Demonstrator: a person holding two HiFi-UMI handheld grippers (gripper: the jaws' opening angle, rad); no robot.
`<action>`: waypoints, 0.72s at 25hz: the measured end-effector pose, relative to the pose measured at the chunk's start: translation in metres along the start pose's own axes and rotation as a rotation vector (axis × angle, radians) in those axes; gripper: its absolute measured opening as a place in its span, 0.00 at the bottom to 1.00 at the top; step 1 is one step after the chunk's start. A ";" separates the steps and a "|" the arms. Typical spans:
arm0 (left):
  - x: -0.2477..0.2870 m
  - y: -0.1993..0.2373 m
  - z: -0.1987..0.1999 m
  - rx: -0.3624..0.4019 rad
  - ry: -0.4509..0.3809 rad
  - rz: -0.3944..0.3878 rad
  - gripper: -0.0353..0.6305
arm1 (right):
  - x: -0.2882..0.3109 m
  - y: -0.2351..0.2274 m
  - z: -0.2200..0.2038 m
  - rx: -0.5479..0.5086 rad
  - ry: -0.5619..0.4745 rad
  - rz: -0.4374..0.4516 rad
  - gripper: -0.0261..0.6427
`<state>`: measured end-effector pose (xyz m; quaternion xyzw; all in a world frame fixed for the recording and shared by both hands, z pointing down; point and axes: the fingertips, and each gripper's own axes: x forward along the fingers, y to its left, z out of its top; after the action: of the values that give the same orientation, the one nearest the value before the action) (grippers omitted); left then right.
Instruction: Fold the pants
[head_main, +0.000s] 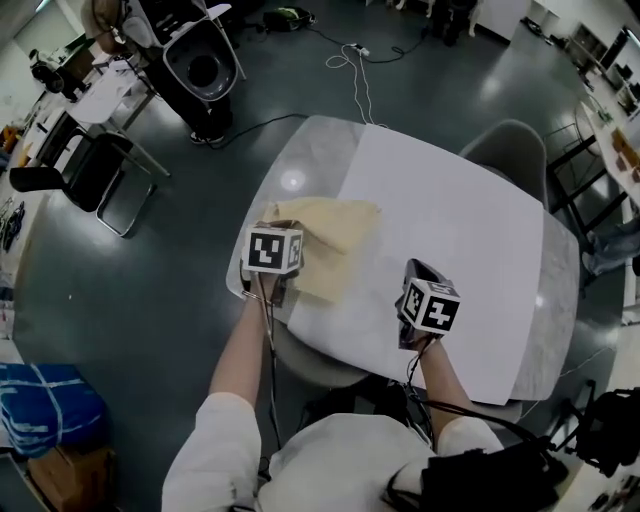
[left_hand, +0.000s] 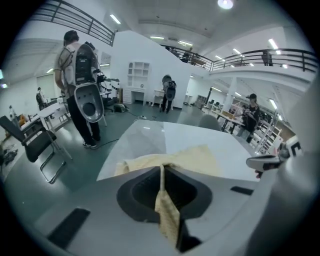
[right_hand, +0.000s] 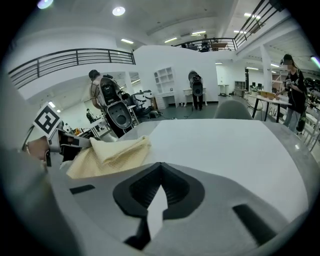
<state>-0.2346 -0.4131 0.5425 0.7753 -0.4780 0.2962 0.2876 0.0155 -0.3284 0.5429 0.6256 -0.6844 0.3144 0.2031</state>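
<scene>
head view first: a rounded grey stone-look table (head_main: 300, 165) carries a large white sheet (head_main: 450, 230) over most of its top, and a grey shell chair (head_main: 510, 150) stands at the far side. the pale yellow waffle-textured pants (head_main: 335, 235) lie partly folded at the table's near left corner, part on the white sheet and part on bare grey table. the left gripper (head_main: 277, 228) sits at the left edge of the pants with its marker cube on top, and the right gripper (head_main: 420, 272) is over the white sheet, well apart from the pants. a black chair (head_main: 90, 170) stands on the dark floor at the left. left gripper view: the left gripper (left_hand: 161, 167) has its jaws pressed together on a thin fold of the pants (left_hand: 185, 157), a strip of the yellow cloth running down between them, while the rest of the cloth spreads on the table ahead. the right gripper (left_hand: 272, 161) shows at the right edge, and a person carrying a grey rig (left_hand: 75, 65) stands beyond the table. right gripper view: the right gripper (right_hand: 160, 165) has its jaws closed tip to tip with no cloth between them. the pants (right_hand: 112, 152) lie bunched at the left, and the left gripper (right_hand: 55, 135) is just beside them.
</scene>
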 end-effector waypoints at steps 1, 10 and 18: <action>0.001 0.021 0.001 -0.019 -0.005 0.040 0.09 | 0.005 0.005 -0.002 -0.005 0.010 0.002 0.03; 0.001 0.126 -0.011 -0.163 -0.096 0.202 0.23 | 0.041 0.024 -0.036 -0.049 0.104 -0.009 0.03; -0.004 0.099 -0.029 -0.146 -0.105 0.177 0.23 | 0.040 0.037 -0.035 -0.066 0.093 0.011 0.03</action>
<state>-0.3320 -0.4271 0.5752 0.7215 -0.5794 0.2435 0.2906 -0.0305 -0.3326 0.5888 0.5998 -0.6875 0.3215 0.2533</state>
